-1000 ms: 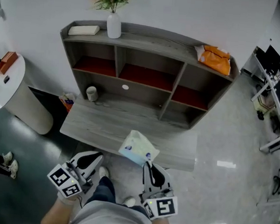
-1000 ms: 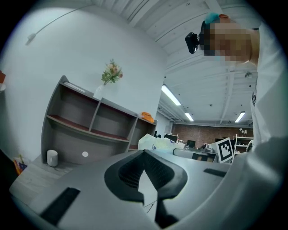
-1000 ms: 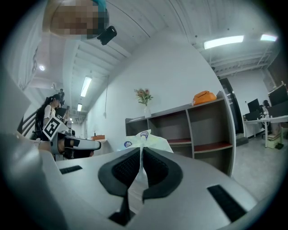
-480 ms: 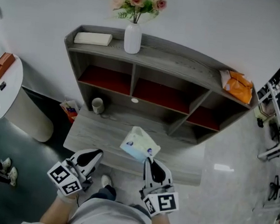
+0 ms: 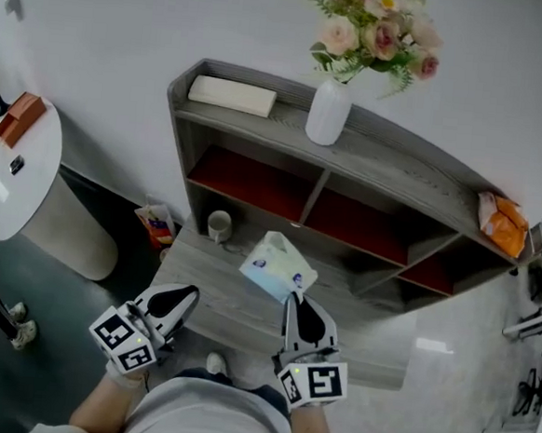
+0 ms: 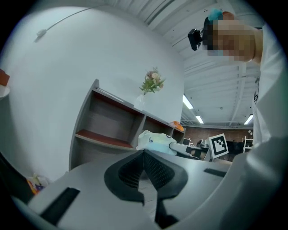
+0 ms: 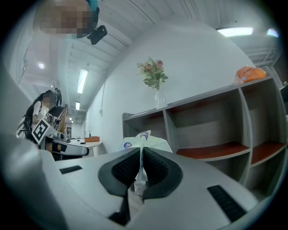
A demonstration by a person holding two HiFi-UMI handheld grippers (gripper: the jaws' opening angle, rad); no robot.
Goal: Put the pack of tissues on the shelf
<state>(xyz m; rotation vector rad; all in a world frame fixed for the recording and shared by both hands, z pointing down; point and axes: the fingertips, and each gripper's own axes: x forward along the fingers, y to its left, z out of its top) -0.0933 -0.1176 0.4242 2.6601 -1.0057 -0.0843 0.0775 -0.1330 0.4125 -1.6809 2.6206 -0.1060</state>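
Observation:
The pack of tissues (image 5: 277,267), pale blue-white plastic, hangs in the air in front of the grey shelf unit (image 5: 387,164). My right gripper (image 5: 294,300) is shut on the pack's thin end seam; in the right gripper view the pack (image 7: 144,140) stands just beyond the pinched jaws (image 7: 141,167). My left gripper (image 5: 186,297) is shut with nothing in it, to the left of the pack. In the left gripper view, the pack (image 6: 154,139) shows to the right past the closed jaws (image 6: 144,155).
A white vase of flowers (image 5: 329,111), a flat white box (image 5: 232,95) and an orange bag (image 5: 502,223) sit on the shelf's top board. A cup (image 5: 219,225) stands on the desk surface (image 5: 218,295). A round white table (image 5: 14,163) stands at the left.
Both grippers and the held pack have come closer to the shelf, which now sits nearer in the head view. The grip has not changed.

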